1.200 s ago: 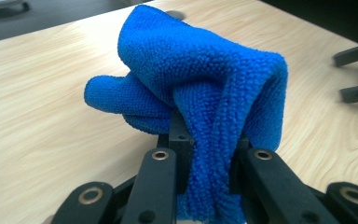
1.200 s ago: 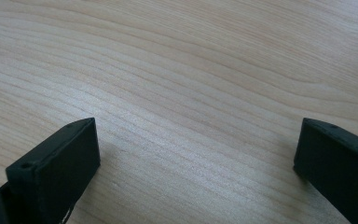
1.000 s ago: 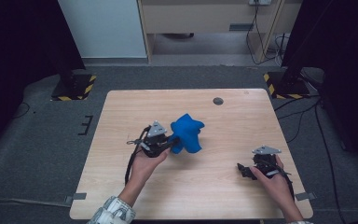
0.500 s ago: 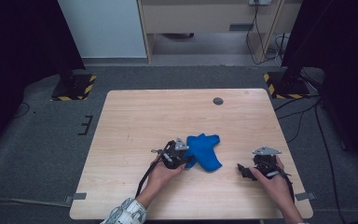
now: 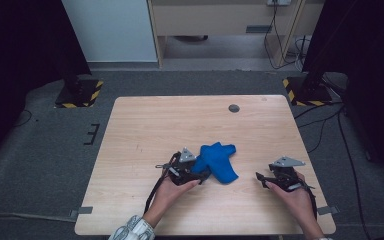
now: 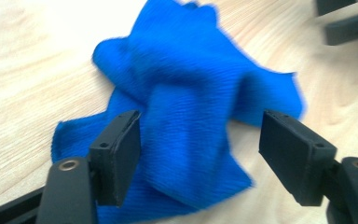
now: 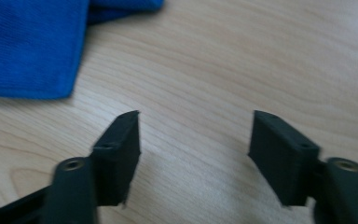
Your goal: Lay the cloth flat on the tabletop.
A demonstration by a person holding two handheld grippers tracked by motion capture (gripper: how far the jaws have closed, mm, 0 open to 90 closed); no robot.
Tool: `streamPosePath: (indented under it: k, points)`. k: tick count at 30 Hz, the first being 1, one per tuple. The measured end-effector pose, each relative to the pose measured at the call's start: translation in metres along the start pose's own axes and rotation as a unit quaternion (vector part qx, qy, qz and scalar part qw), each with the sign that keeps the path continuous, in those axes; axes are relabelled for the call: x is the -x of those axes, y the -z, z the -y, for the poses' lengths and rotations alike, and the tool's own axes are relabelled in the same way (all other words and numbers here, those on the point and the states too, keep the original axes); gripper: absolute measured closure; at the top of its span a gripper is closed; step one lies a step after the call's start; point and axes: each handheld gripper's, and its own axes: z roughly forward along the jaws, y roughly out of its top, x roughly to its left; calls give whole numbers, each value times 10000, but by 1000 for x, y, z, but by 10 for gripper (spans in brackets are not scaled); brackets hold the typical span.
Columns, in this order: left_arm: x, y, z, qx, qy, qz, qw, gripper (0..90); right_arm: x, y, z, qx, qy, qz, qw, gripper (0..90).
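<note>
Blue cloth (image 5: 217, 161) lies crumpled on the wooden surface (image 5: 145, 125), near the person's edge and a little left of centre between the 2 hands. Its long axis runs from the near-left up to the far-right in the high view, with a fold lapped over the middle.

Left tongs (image 5: 196, 174) sit at the cloth's near-left end. Their jaws have just been opening; they stand apart, cloth between them, pads off the fabric as far as the left gripper view (image 6: 200, 154) shows. Cloth looks released, resting on the surface.

Right tongs (image 5: 261, 178) lie well to the right of the cloth, pointing toward it, jaws apart over bare wood (image 7: 193, 149) and just been closing partway. Nothing between them; the cloth's edge (image 7: 28, 46) is ahead and to their left.

Left hand low, forearm angled in from the near edge. Left hand is clearly the nearer; the right would have to travel left to reach the free far-right end.
</note>
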Motion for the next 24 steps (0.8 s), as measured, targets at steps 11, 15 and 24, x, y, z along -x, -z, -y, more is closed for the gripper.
streamPosePath:
  k: [11, 15, 24]
  points:
    - [16, 8, -13, 522, -272, -374, 9976, 443, -8, 2, -4, 121, 289, -164, 9994, 666]
    - [6, -12, -9, 184, -465, -496, 9975, 650, -9, 0, -2, 20, 329, -121, 9994, 604]
    - [15, 1, -15, 234, -584, -188, 9978, 845, -11, -1, -2, 12, 370, -119, 9992, 624]
